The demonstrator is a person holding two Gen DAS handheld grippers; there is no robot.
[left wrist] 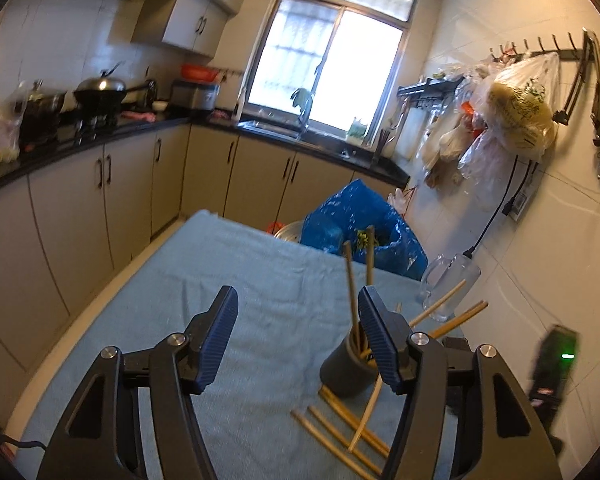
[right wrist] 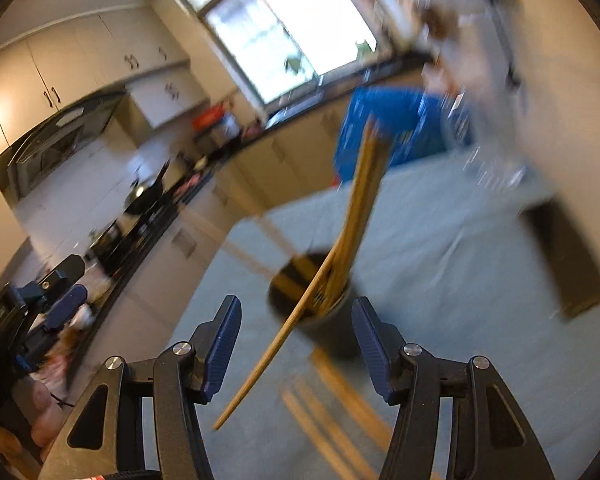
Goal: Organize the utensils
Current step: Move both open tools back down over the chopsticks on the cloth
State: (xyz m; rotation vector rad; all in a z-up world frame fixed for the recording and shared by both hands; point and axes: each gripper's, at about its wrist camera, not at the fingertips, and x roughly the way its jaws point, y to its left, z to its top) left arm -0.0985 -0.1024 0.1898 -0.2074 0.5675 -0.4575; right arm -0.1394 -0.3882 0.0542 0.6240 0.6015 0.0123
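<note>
A dark round cup (left wrist: 346, 368) stands on the blue-grey cloth with several wooden chopsticks (left wrist: 352, 288) upright in it. More chopsticks (left wrist: 340, 428) lie loose on the cloth in front of it. My left gripper (left wrist: 298, 296) is open and holds nothing; its right finger is close to the cup. In the blurred right wrist view my right gripper (right wrist: 296, 308) is open just before the cup (right wrist: 332, 332). One chopstick (right wrist: 268, 356) leans out of the cup and slants between the jaws, and neither pad touches it. Loose chopsticks (right wrist: 332, 412) lie below.
A clear glass jar (left wrist: 448, 284) lies on its side by the wall, with chopsticks across it. A blue bag (left wrist: 360, 224) stands at the table's far end. A black device with a green light (left wrist: 556, 368) lies at the right. Kitchen counters run along the left.
</note>
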